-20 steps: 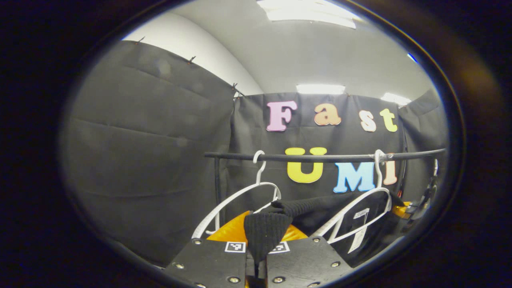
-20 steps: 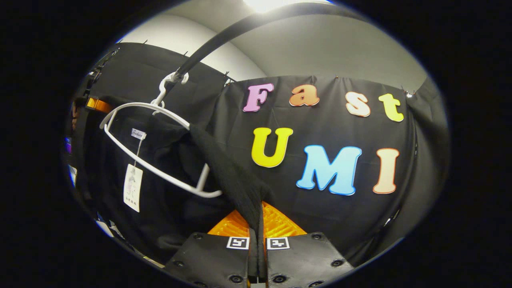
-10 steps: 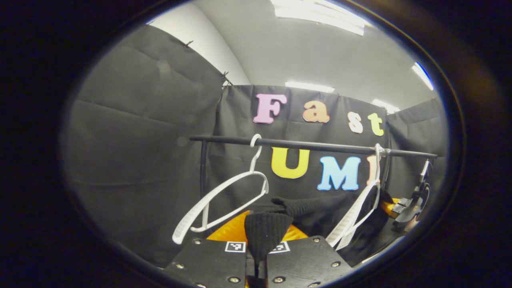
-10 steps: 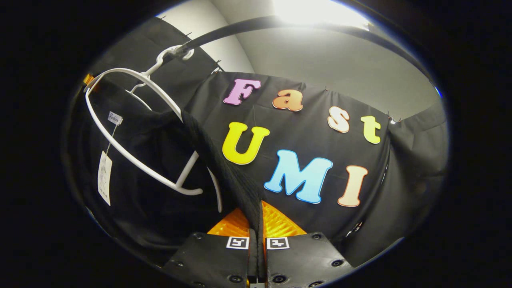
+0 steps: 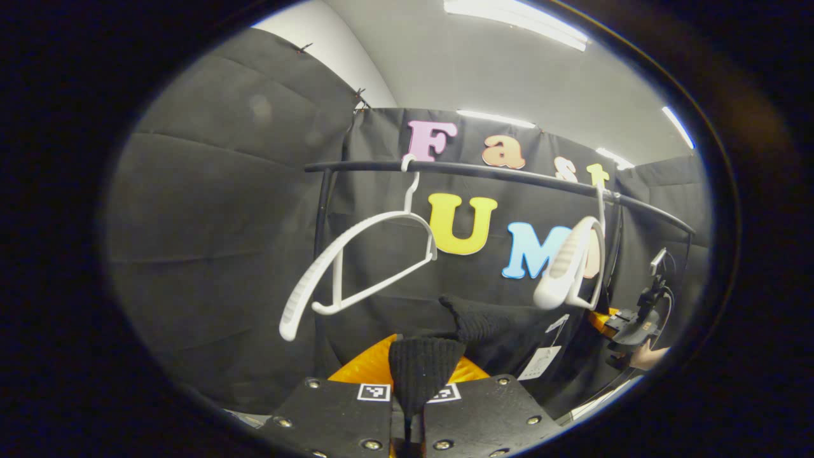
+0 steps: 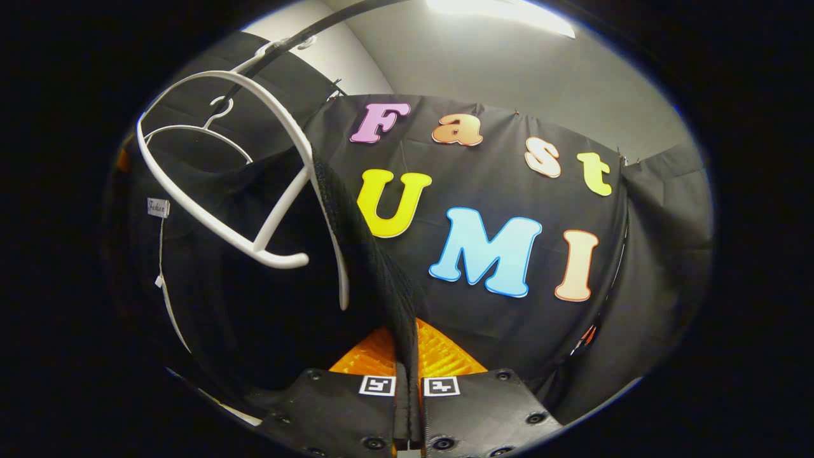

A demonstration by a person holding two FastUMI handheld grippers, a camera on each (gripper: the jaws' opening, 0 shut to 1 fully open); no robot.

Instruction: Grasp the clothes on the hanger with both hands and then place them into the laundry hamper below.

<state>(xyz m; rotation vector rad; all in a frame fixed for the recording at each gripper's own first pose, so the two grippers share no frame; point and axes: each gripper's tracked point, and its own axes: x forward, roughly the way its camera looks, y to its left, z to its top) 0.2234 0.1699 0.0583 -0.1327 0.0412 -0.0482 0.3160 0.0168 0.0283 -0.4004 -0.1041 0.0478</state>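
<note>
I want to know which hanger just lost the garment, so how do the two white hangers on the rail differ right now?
In the left gripper view, the near hanger hangs broadside, its full triangle outline visible, while the far hanger is turned almost edge-on. The near hanger has bare wall cloth behind it; the far hanger hangs just above the black garment and its paper tag. Both are white plastic, empty, and hooked on the black rail.

Left gripper view: rail (image 5: 509,173) runs across before the booth wall; two hangers hooked on it, near hanger (image 5: 356,267) left, far hanger (image 5: 569,264) right. Garment (image 5: 483,324) below and between them, a fold pinched in the left tongs (image 5: 407,407). Right gripper view: hanger (image 6: 254,191) upper left, garment (image 6: 375,267) draped beneath it, running down into the right tongs (image 6: 408,407).
</note>
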